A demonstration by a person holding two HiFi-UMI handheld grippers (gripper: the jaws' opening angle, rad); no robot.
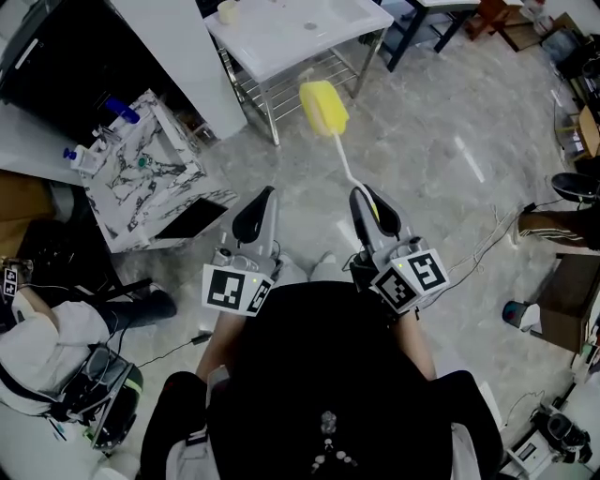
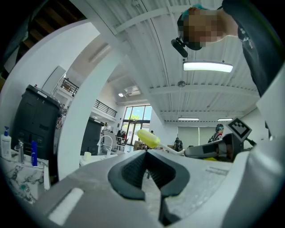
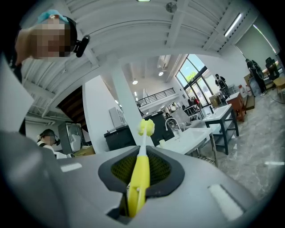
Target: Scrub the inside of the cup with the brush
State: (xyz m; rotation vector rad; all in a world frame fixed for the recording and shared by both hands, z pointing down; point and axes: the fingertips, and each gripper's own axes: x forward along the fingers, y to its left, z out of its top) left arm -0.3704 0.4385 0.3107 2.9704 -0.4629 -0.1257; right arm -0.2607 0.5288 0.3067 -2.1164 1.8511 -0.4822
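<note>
My right gripper [image 1: 366,202] is shut on the yellow handle of a brush [image 3: 139,176]. The brush's white stem runs up to a yellow sponge head [image 1: 323,107], which hangs in the air over the floor in front of a white sink table [image 1: 281,47]. A small pale cup [image 1: 227,11] stands on that table's far left corner, well away from both grippers; the right gripper view also shows the cup [image 3: 161,143]. My left gripper [image 1: 262,199] is shut with nothing in it, level with the right one. The left gripper view shows the sponge head [image 2: 148,138].
A marble-patterned stand [image 1: 141,183] with blue-capped bottles is at the left, beside a white pillar [image 1: 192,56]. A seated person [image 1: 47,342] is at the lower left. Cables [image 1: 487,248] trail over the grey floor; someone's shoe [image 1: 572,186] is at the right edge.
</note>
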